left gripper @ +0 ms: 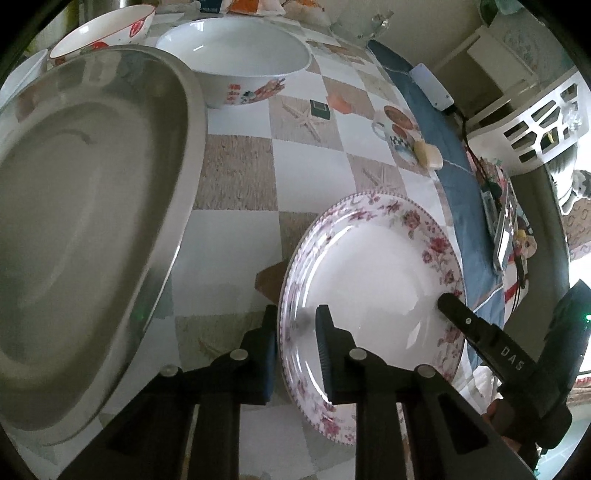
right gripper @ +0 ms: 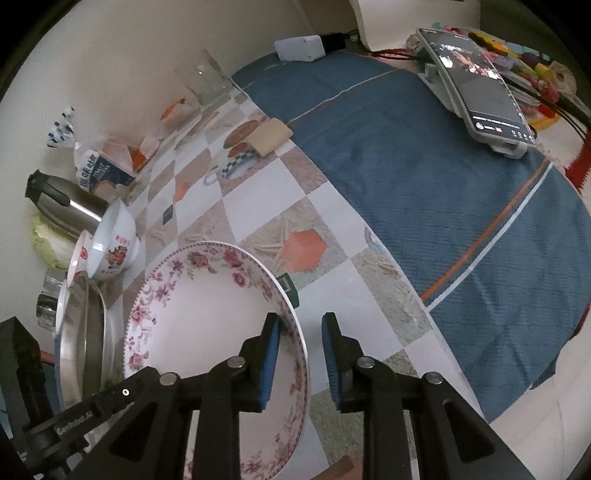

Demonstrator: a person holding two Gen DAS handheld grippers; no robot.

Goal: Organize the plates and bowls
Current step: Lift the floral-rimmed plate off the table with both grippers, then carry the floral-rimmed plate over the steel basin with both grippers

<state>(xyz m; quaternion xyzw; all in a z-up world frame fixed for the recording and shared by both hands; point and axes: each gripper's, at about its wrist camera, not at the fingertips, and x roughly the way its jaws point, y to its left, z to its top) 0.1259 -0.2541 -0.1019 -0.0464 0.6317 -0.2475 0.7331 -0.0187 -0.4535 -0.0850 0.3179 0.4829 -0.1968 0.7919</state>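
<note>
A floral-rimmed white plate (left gripper: 369, 280) (right gripper: 207, 314) hangs tilted over the checked tablecloth (left gripper: 310, 162), between both grippers. My left gripper (left gripper: 297, 314) is shut on its left rim, with the outer pad against the edge and the inner finger over the plate's face. My right gripper (right gripper: 301, 319) straddles the opposite rim. Its inner pad lies over the plate, and its outer finger (right gripper: 332, 354) stands off with a strip of tablecloth showing between them. In the left wrist view one right finger (left gripper: 465, 321) rests on the plate's right side.
A large steel tray (left gripper: 74, 221) fills the left. Behind it stand a white bowl (left gripper: 236, 59) and a red-patterned bowl (left gripper: 103, 33). A steel flask (right gripper: 66, 203), glasses (right gripper: 203, 81) and food packets line the wall. A phone on a stand (right gripper: 480, 81) sits on the blue cloth (right gripper: 406, 177).
</note>
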